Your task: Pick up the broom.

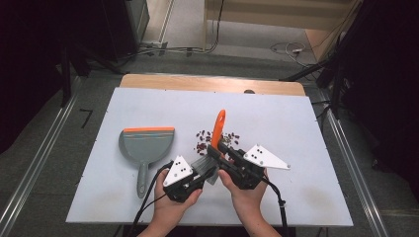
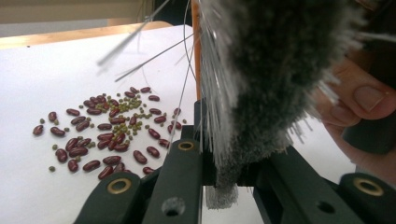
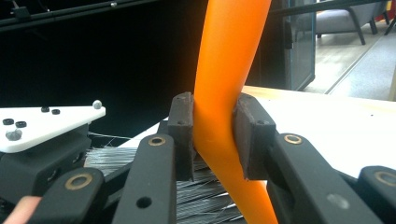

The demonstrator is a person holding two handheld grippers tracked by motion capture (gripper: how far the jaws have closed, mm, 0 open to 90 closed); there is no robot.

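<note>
A hand brush is held up over the table, its orange handle [image 1: 218,126] pointing away and its grey bristle head [image 1: 204,167] toward the person. My right gripper [image 1: 216,151] is shut on the orange handle [image 3: 229,70], both pads pressed on its sides [image 3: 215,135]. My left gripper [image 1: 201,174] is shut on the bristle head [image 2: 261,84], whose tuft sticks down between the jaws [image 2: 223,164]. A pile of red beans and small green beans [image 1: 217,139] lies on the white board just beyond the brush [image 2: 107,130].
A grey dustpan [image 1: 147,148] with an orange lip lies flat on the left, handle toward the person. The white board [image 1: 296,123] covers a wooden table. Fingers of the other hand [image 2: 359,102] show close by. The left gripper's white plate [image 3: 42,123] sits beside the right jaws.
</note>
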